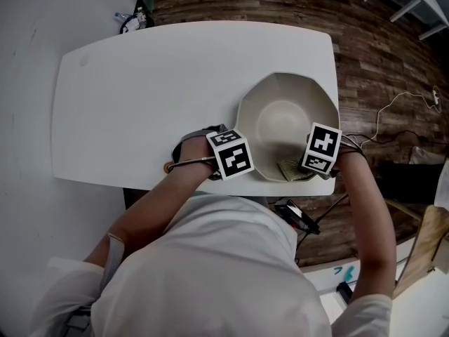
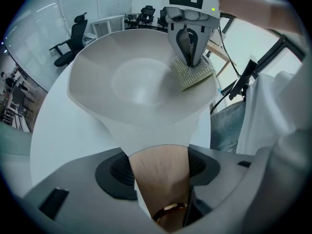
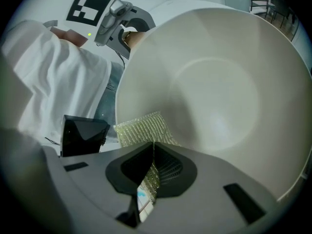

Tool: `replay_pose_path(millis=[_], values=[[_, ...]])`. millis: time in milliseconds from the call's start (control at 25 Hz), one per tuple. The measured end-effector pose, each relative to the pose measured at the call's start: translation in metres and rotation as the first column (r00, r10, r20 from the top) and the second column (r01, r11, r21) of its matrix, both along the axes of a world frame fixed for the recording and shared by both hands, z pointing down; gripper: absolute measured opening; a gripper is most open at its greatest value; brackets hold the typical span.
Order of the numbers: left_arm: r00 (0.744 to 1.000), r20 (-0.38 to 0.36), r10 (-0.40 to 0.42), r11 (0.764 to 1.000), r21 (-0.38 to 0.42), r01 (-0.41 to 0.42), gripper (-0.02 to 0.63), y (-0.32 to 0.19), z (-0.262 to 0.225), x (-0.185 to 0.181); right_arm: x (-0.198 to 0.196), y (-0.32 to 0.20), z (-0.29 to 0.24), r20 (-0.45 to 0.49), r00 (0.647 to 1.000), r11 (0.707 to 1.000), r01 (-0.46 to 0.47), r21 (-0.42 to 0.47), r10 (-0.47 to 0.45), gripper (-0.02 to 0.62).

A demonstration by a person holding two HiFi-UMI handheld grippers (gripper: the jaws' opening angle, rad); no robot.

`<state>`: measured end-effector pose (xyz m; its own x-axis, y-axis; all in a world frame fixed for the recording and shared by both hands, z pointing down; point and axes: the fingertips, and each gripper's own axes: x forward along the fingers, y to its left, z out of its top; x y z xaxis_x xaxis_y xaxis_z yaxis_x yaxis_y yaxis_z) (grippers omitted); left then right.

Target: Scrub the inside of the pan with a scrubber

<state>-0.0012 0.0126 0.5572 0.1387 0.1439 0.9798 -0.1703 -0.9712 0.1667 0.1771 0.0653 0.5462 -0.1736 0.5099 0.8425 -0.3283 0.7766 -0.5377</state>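
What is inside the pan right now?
Only the scrubber, pinched in the right gripper, lying against the near inner wall of the pan. The rest of the inside looks bare; the patch under the scrubber is covered.

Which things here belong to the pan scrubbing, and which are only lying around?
In the job: pan, its handle in the left gripper; scrubber, in the right gripper, on the pan's inner wall.
Lying about: black office chair; small items beyond the table's far corner.
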Motion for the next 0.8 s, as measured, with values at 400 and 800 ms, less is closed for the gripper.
replay_pose_path(millis=[400, 800], values=[[1.000, -0.008, 0.012, 1.000, -0.010, -0.012, 0.261, -0.001, 0.001, 0.001, 0.039, -0.030, 0.012, -0.212, 0.976, 0.982, 0.081, 0.173, -0.043, 0.026], [1.000, -0.015, 0.014, 1.000, -0.010, -0.014, 0.261, -0.001, 0.001, 0.001, 0.053, -0.060, 0.018, -0.284, 0.959, 0.947, 0.075, 0.313, 0.018, 0.026]])
